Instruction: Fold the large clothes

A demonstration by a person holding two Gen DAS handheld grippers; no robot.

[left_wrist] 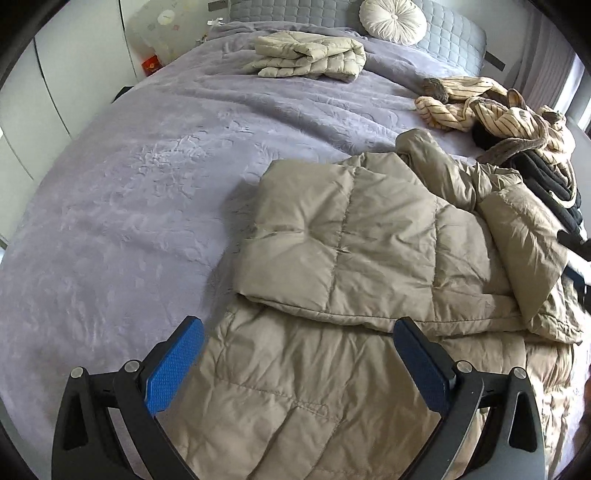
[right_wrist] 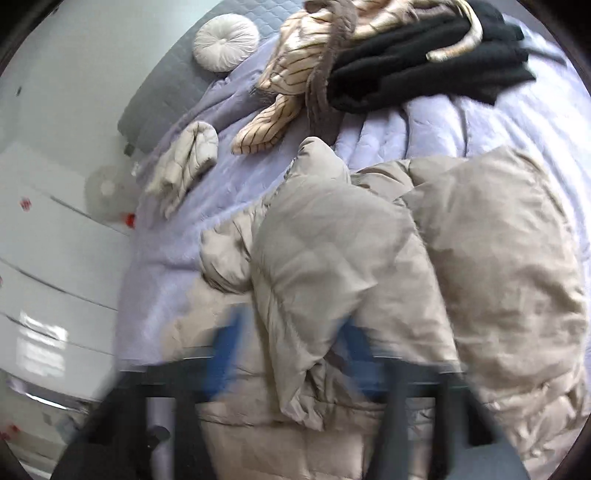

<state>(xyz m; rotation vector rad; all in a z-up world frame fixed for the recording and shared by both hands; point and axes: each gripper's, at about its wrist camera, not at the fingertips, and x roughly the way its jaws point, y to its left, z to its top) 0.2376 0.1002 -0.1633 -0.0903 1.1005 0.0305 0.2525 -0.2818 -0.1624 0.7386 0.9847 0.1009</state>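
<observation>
On the bed (left_wrist: 110, 221), in the left wrist view, the left gripper (left_wrist: 299, 354) is hovering with its fingers (left_wrist: 173, 365) spread wide and nothing pinched. Directly under and ahead of the fingers the khaki puffer coat (left_wrist: 351, 258) is lying partly folded, one panel doubled over the lower part. Far beyond the fingers a folded cream quilted jacket (left_wrist: 310, 53) is sitting near the grey headboard (left_wrist: 454, 33), with a round white cushion (left_wrist: 393, 20) beside it. Ahead and right of the fingers a striped garment (left_wrist: 480, 107) is lying heaped on black clothes (left_wrist: 554, 181).

In the right wrist view everything near the lens is smeared by motion. The right gripper (right_wrist: 291, 350) is showing blue fingers (right_wrist: 225, 350) either side of a puffy ridge of the khaki puffer coat (right_wrist: 332, 258); whether they are pinching it I cannot tell from the blur, though the gap is looking narrow. The striped garment (right_wrist: 295, 74) and black clothes (right_wrist: 424, 62) are sitting far ahead of the fingers.

For a good fold, my judgement: grab the sleeve or side edge low, lay it flat across the body, keep the left fingers pinning the hem so slippery down fabric is not sliding or springing back.

Containers: none visible in either view.
</observation>
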